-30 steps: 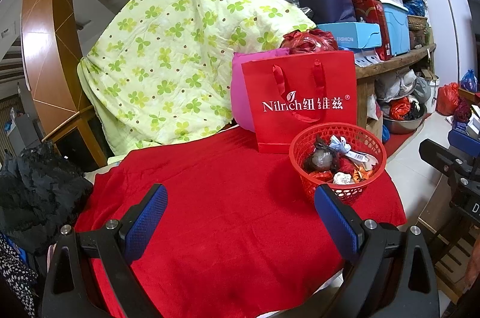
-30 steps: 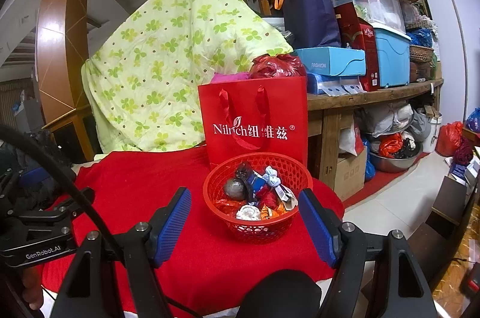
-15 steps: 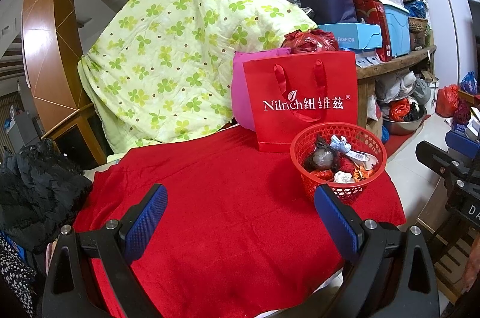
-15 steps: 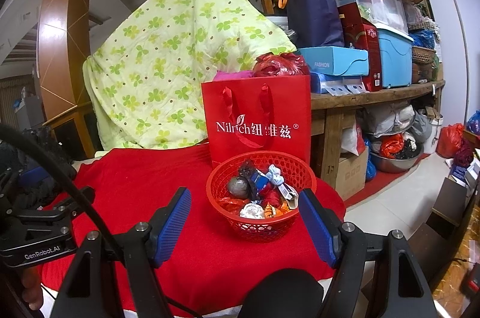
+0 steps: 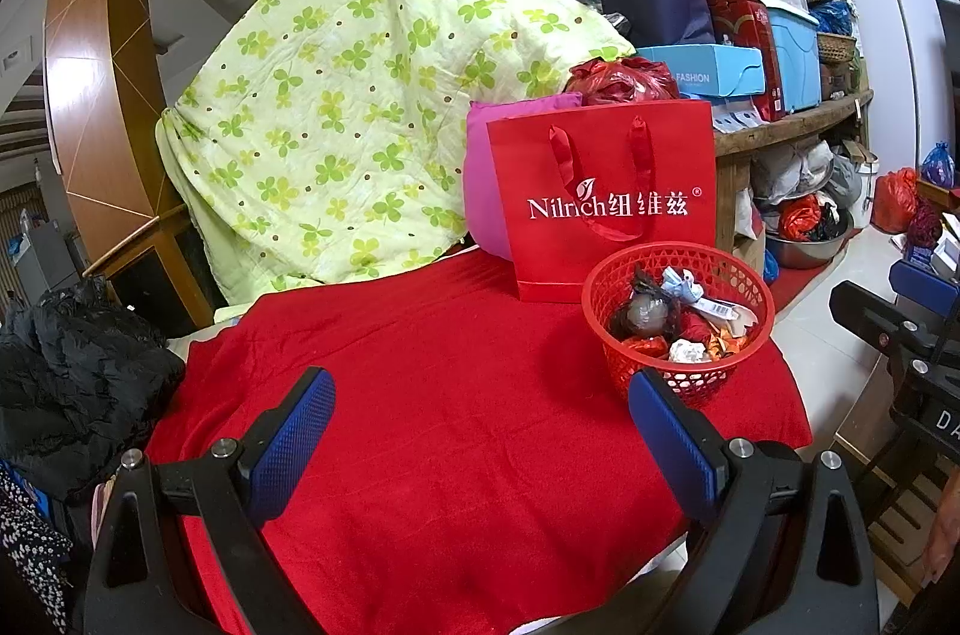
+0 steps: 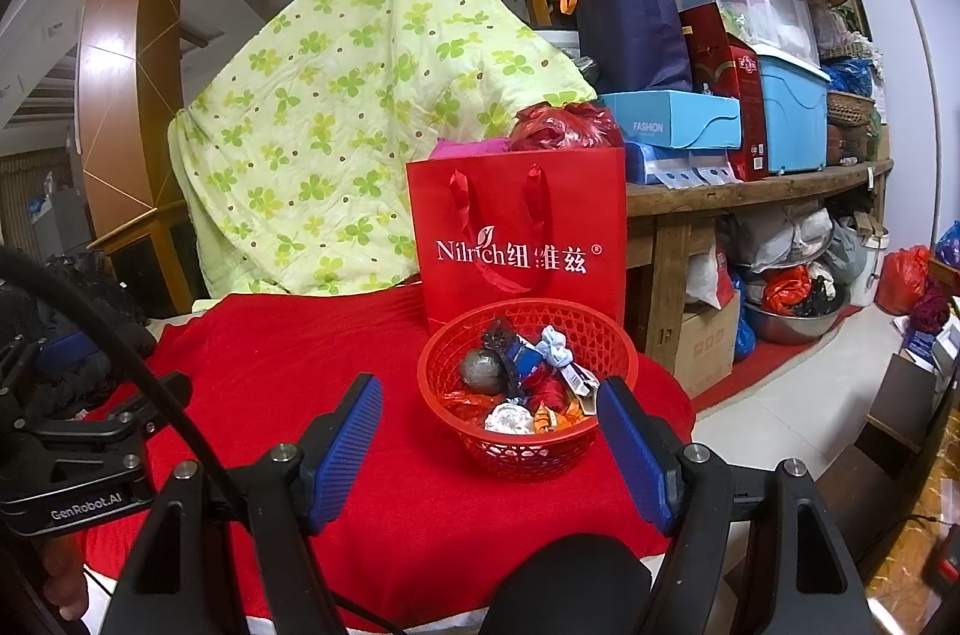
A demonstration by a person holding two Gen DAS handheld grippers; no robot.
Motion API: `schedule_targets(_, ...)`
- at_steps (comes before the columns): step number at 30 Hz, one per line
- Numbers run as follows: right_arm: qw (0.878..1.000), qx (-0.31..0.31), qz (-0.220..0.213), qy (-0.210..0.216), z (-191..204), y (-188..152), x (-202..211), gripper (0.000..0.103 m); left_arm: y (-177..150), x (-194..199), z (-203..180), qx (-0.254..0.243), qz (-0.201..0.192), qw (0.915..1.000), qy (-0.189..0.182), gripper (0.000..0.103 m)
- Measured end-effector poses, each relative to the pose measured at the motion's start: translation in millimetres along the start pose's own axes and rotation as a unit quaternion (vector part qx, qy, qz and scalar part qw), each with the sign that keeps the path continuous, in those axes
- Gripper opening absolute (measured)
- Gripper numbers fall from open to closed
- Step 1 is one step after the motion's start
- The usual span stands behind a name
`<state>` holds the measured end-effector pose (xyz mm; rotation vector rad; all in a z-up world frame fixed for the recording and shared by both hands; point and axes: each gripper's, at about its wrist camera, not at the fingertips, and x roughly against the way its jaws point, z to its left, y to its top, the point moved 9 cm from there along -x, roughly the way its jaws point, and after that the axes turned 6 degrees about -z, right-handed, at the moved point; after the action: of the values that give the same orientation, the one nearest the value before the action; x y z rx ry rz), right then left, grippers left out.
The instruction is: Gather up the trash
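Note:
A red mesh basket [image 5: 678, 317] [image 6: 527, 383] full of crumpled wrappers and foil trash stands at the right of the red-covered table [image 5: 450, 395] [image 6: 288, 353]. My left gripper [image 5: 480, 431] hovers open over the bare red cloth, the basket just beyond its right finger. My right gripper [image 6: 489, 443] is open too, held low in front of the basket with nothing between its blue pads. Behind the basket stands a red paper gift bag [image 5: 606, 197] [image 6: 519, 239].
A green clover quilt [image 5: 360, 107] is draped behind the table. A pink bag [image 5: 486, 191] sits beside the gift bag. Black clothing [image 5: 72, 383] lies at the left edge. A wooden shelf [image 6: 750, 185] piled with boxes stands to the right, above white floor.

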<state>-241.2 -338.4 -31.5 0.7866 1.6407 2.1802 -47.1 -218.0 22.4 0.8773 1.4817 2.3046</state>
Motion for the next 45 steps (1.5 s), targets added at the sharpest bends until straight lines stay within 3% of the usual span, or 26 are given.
schedule_targets(45, 1.000, 0.002, 0.003, 0.001, 2, -1, -6, 0.077, -12, -3, 1, -0.002, 0.005, 1.0000, -0.001, 0.098)
